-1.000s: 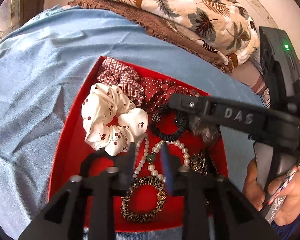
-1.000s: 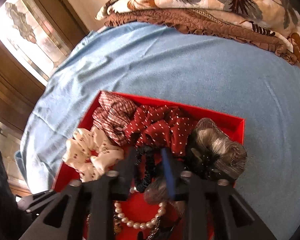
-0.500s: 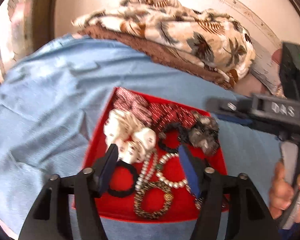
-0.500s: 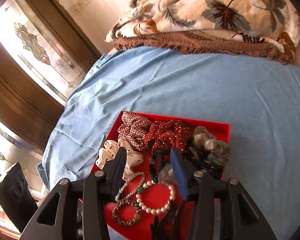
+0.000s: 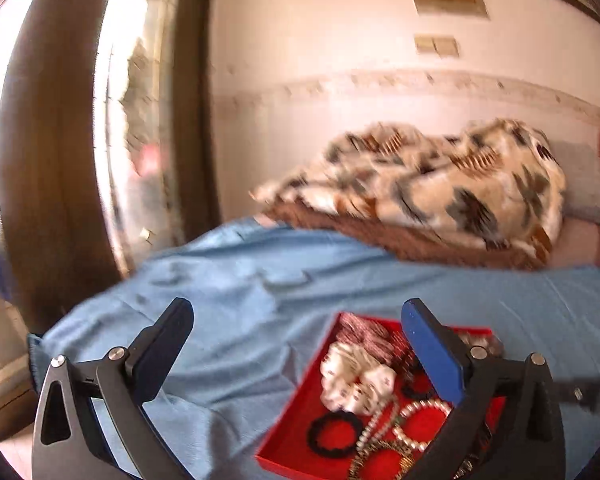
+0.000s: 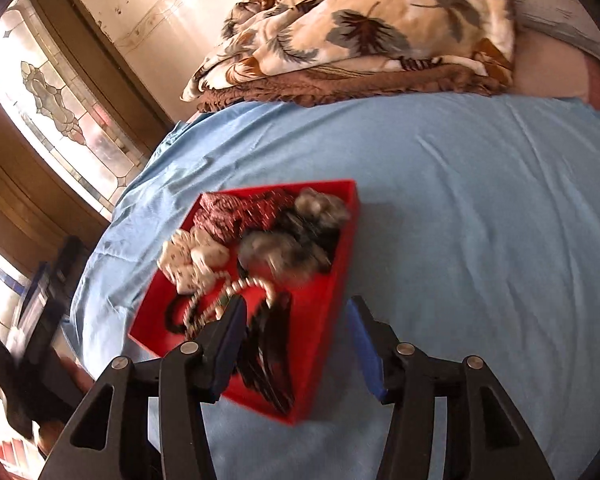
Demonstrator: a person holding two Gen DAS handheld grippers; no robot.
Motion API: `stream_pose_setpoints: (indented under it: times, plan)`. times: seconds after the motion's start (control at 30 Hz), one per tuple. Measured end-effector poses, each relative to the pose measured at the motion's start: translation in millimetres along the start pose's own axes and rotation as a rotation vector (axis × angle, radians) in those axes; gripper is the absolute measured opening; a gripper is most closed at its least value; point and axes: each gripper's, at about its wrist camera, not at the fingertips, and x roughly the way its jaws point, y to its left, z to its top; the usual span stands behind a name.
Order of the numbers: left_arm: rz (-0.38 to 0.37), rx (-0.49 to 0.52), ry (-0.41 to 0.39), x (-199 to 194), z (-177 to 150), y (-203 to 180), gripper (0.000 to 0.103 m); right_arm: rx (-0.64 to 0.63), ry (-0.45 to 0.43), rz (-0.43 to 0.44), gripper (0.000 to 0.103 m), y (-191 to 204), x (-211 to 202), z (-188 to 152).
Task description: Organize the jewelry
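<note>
A red tray (image 6: 320, 316) lies on the blue bedsheet and holds scrunchies, a pearl bracelet (image 6: 236, 286), black hair ties and grey fur bobbles (image 6: 320, 210). In the left wrist view the tray (image 5: 296, 400) sits at the lower right, with a white cherry-print scrunchie (image 5: 356, 380) and a black hair tie (image 5: 334, 434) in it. My left gripper (image 5: 296, 316) is open and empty, raised above the sheet to the left of the tray. My right gripper (image 6: 294, 308) is open and empty, raised above the tray's near right corner.
A folded leaf-print blanket (image 6: 360, 28) on a brown one lies at the head of the bed. A stained-glass window (image 6: 56, 96) in a dark wooden frame stands to the left. The bed's edge (image 5: 36, 344) drops off at the left.
Both grippers have opened wide and pulled back and up from the tray. The left one has swung to the left, so the tray now sits at its lower right.
</note>
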Motion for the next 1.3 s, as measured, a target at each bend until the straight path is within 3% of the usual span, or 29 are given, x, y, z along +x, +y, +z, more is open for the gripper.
stream_pose_setpoints:
  times: [0.07, 0.23, 0.47, 0.8, 1.3]
  plan:
    - [0.000, 0.020, -0.001, -8.6, -3.3, -1.1, 0.103, -0.015, -0.007, -0.027, 0.060, -3.4, -6.4, -12.0]
    - [-0.033, 0.047, 0.136, -15.0, -23.0, -7.0, 0.103, -0.057, -0.024, -0.081, 0.062, -10.7, -21.7, -39.9]
    - [-0.048, 0.031, 0.240, -47.5, -47.9, -12.8, 0.103, -0.101, -0.067, -0.150, 0.069, -18.9, -39.6, -69.5]
    - [-0.044, 0.086, 0.322, -93.6, -57.4, -38.6, 0.103, -0.166, -0.128, -0.200, 0.076, -21.7, -58.4, -97.1]
    - [-0.097, 0.135, 0.373, -107.4, -60.0, -57.3, 0.103, -0.167, -0.180, -0.249, 0.080, -30.6, -70.9, -108.8]
